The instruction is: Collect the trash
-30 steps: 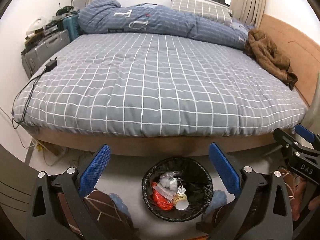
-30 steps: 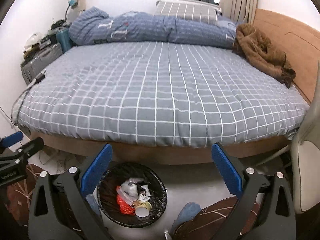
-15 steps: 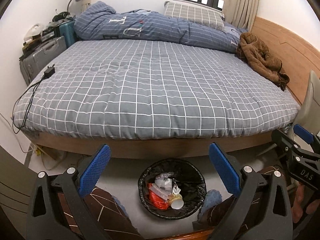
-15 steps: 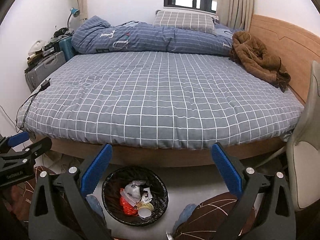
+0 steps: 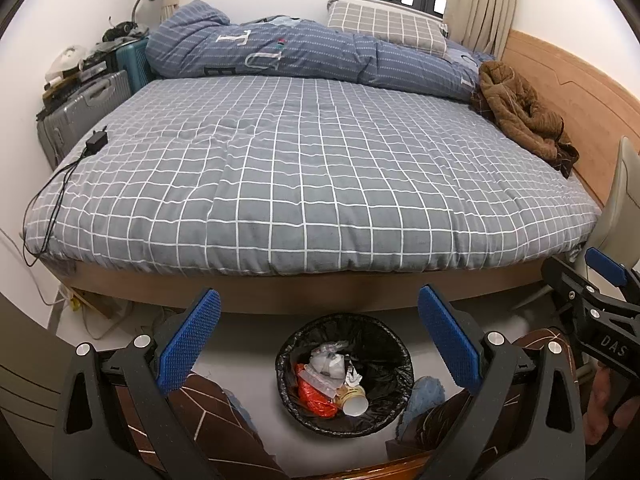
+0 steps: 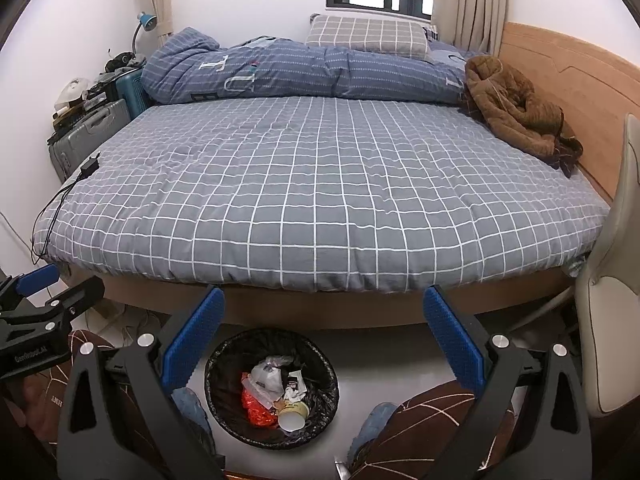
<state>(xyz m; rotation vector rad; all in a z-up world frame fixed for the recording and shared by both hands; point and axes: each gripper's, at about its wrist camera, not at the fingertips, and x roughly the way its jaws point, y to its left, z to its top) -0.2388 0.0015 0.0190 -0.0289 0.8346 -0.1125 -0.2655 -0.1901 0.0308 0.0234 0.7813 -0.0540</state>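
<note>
Both tongs, left (image 5: pixel 318 322) and right (image 6: pixel 323 316), are hanging spread and empty, the round black-lined trash bin (image 5: pixel 345 376) sitting just below them.

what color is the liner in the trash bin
Black; the liner shows best in the right wrist view.

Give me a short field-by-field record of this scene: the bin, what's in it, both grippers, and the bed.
bin: black-lined trash can on the floor before the bed
contents: paper cup, red wrapper, white plastic scraps
left gripper: open, empty
right gripper: open, empty
bed: grey checked cover, no trash visible
on bed: brown jacket, charger with cable
</note>
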